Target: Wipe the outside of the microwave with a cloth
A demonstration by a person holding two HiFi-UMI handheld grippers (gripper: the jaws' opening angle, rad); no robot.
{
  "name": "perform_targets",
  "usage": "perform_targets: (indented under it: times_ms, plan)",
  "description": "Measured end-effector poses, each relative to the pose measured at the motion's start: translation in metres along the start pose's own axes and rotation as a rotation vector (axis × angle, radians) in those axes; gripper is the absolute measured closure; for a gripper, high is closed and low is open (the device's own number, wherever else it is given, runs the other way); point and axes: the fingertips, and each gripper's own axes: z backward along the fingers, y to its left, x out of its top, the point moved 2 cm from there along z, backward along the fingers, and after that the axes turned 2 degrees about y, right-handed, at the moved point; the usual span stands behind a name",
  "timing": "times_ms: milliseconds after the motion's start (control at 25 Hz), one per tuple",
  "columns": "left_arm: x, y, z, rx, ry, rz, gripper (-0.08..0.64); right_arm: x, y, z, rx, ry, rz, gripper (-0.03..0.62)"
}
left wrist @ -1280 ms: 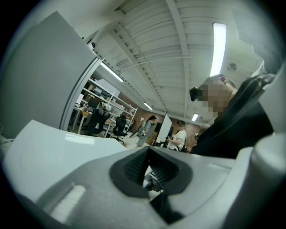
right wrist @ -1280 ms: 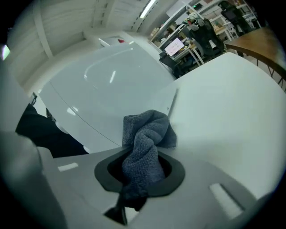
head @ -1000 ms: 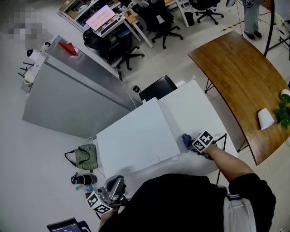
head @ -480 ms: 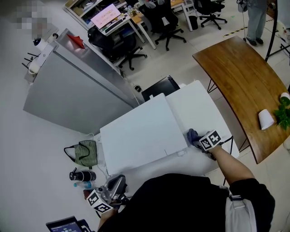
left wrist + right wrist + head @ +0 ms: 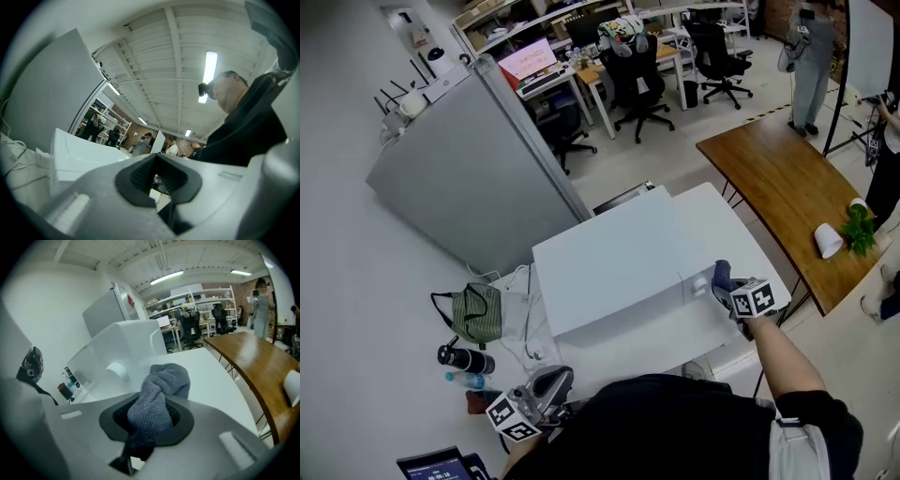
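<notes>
Now your right tongs pinch a bunched grey-blue knitted cloth just beside the front corner of the white box-shaped microwave on the white tabletop. Your left tongs hang low at your side, pressed together with nothing between them.

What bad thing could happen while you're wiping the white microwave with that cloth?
1. The cloth is only bunched between the right gripper's jaws, with a loose lump poking out. Hard rubbing might tug it free.
2. The microwave just stands on the white table. A strong sideways push might slide it toward the white cables lying beside it.
</notes>
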Motion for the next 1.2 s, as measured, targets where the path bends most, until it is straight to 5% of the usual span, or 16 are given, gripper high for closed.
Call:
perform_targets:
  times_ms: [160,320,520,840,1000,1200]
  plan:
    - [-0.010,-0.021,0.048,-0.065,0.006,0.022,0.557,-0.012,0.033,0.046,-0.084,-0.115,-0.070,0.528]
    - [-0.016,-0.042,0.066,-0.123,0.015,0.016,0.557,-0.014,0.081,0.084,-0.074,-0.153,-0.019,0.528]
    - [-0.016,-0.082,0.045,-0.147,-0.006,-0.016,0.557,-0.006,0.144,0.131,0.130,-0.236,0.061,0.528]
    - [-0.058,-0.148,-0.023,-0.020,-0.079,0.019,0.557,-0.044,0.197,0.225,0.548,-0.266,0.178,0.528]
    - [-0.088,-0.195,-0.060,-0.025,-0.018,0.018,0.557,-0.069,0.191,0.268,0.657,-0.247,0.188,0.528]
    - [-0.084,-0.211,-0.051,-0.013,-0.030,-0.016,0.557,-0.066,0.216,0.286,0.769,-0.281,0.209,0.528]
